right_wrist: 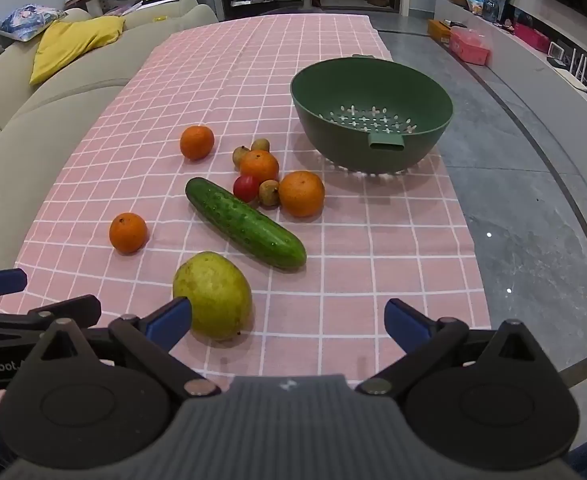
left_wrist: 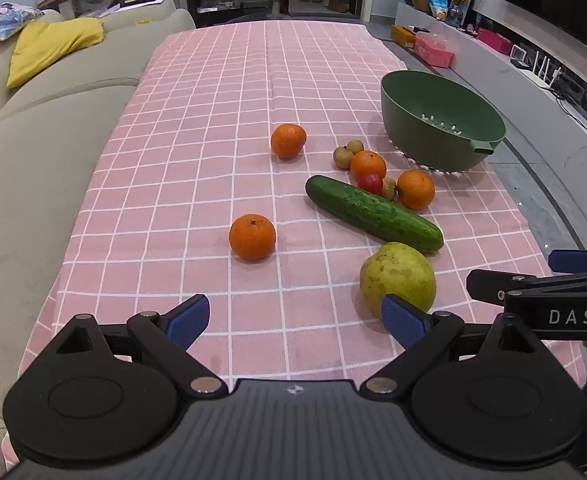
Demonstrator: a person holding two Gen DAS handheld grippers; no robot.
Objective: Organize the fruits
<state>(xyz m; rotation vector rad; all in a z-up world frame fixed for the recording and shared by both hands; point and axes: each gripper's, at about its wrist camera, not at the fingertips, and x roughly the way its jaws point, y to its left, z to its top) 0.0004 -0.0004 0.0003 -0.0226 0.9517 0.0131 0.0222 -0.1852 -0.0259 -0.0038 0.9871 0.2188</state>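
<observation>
Pink checked tablecloth (right_wrist: 393, 248) covering the table, with a beige sofa (left_wrist: 33, 152) along its left side. Green colander bowl (right_wrist: 373, 92), empty, stands at the far right of the cloth. Cucumber (right_wrist: 245, 224) lies mid-cloth, its long axis running diagonally from far left to near right. Yellow-green pear (right_wrist: 213, 294) sits nearest, just beside the cucumber's near end, apart from it. Four oranges, a small red fruit (right_wrist: 246, 188) and three small brownish fruits lie beyond; all remain outside the bowl. Left gripper (left_wrist: 295, 318) and right gripper (right_wrist: 289, 320) both hover with jaws spread wide, holding nothing. The pear lies between the two, just ahead of the right gripper's left fingertip (right_wrist: 171, 318); either could plausibly take it first.
</observation>
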